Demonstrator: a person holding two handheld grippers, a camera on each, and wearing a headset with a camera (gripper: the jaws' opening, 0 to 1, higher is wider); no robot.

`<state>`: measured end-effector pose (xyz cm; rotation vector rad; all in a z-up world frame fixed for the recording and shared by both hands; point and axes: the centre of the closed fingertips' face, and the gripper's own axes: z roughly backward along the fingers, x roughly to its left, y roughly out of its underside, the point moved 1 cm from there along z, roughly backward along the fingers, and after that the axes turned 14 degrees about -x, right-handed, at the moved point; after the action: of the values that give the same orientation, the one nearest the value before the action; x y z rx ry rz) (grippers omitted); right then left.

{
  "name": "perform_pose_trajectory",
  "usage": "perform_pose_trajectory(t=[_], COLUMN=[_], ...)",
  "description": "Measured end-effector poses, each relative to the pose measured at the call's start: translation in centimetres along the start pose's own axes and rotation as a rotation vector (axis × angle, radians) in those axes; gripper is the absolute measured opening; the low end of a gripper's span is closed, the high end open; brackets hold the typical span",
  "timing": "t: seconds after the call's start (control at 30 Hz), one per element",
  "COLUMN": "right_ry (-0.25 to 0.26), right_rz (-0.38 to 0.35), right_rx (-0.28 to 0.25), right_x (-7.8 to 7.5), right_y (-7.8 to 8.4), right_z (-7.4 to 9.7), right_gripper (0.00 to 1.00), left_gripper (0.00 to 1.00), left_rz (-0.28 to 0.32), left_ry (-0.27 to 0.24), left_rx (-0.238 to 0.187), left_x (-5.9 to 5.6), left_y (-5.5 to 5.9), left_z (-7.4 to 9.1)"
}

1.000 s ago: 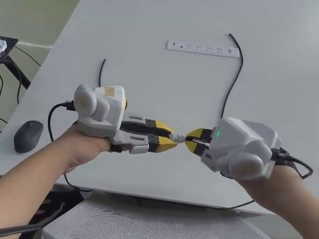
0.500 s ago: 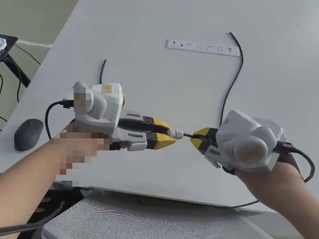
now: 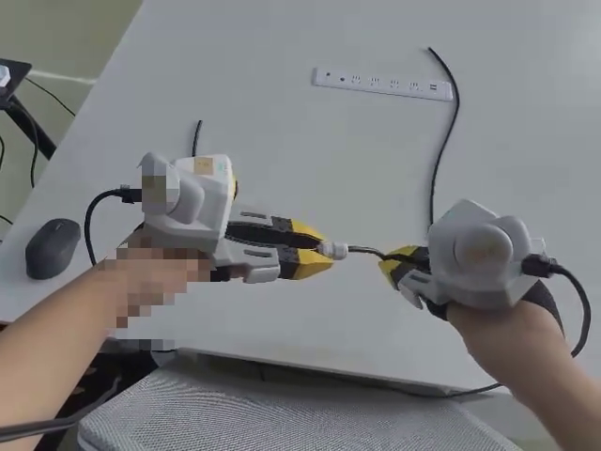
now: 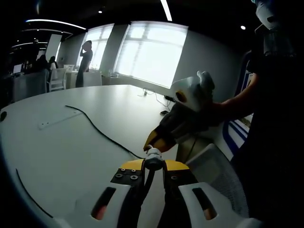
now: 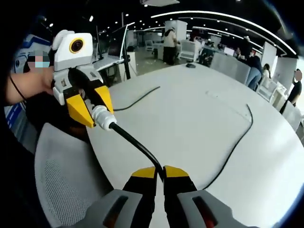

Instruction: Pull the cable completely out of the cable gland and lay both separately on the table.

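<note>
Above the near edge of the white table point(image 3: 310, 160), my left gripper point(image 3: 324, 256) is shut on a small white cable gland point(image 3: 334, 250). A black cable point(image 3: 368, 252) runs out of the gland to my right gripper point(image 3: 392, 265), which is shut on it. In the left gripper view the gland point(image 4: 153, 153) sits between the yellow jaw tips, with the right gripper point(image 4: 155, 140) just beyond it. In the right gripper view the cable point(image 5: 136, 143) stretches from my closed jaws up to the gland point(image 5: 103, 117), which the left gripper point(image 5: 93, 115) holds.
A white power strip point(image 3: 382, 85) lies at the far side, its black cord point(image 3: 441, 155) trailing toward the near edge. A short black cable point(image 3: 197, 136) and a dark mouse point(image 3: 52, 246) lie at the left. A grey mesh chair point(image 3: 282, 413) is below the table edge.
My right gripper has moved to the right, away from the left one. The gap between them has widened and a length of black cable now shows outside the gland.
</note>
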<state>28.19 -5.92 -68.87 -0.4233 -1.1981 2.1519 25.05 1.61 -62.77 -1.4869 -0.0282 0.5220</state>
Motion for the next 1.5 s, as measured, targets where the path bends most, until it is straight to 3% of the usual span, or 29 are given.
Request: perform_pose_trajectory(t=[0.23, 0.67, 0.8, 0.87, 0.97, 1.07, 1.23, 1.5], right_ry=[0.046, 0.040, 0.026, 0.023, 0.017, 0.000, -0.013, -0.014], right_rz=[-0.109, -0.042, 0.022, 0.114, 0.327, 0.428, 0.543, 0.546], right_rx=[0.017, -0.024, -0.037, -0.070, -0.125, -0.140, -0.164, -0.169], right_x=[-0.6, -0.3, 0.1, 0.3, 1.3, 2.6, 3.9, 4.4], right_y=[1.1, 0.5, -0.1, -1.4, -4.0, -5.5, -6.7, -6.9], right_z=[0.2, 1.2, 1.8, 2.2, 2.9, 2.8, 1.9, 1.5], right_gripper=[0.00, 0.02, 0.04, 0.08, 0.12, 0.13, 0.09, 0.07], left_gripper=[0.15, 0.15, 0.15, 0.15, 0.15, 0.15, 0.15, 0.15], left_rz=[0.000, -0.011, -0.018, -0.021, -0.030, -0.035, -0.032, -0.024], left_ry=[0.002, -0.010, -0.017, -0.020, -0.021, -0.017, -0.021, -0.023], left_rx=[0.003, -0.007, -0.018, -0.023, -0.027, -0.027, -0.035, -0.027], left_x=[-0.2, 0.3, 0.5, 0.6, 0.5, 0.3, 0.2, 0.1], left_y=[0.1, -0.5, -1.0, -1.3, -1.6, -1.7, -1.9, -1.9], left_z=[-0.2, 0.0, 0.3, 0.3, 0.2, 0.1, 0.0, 0.2])
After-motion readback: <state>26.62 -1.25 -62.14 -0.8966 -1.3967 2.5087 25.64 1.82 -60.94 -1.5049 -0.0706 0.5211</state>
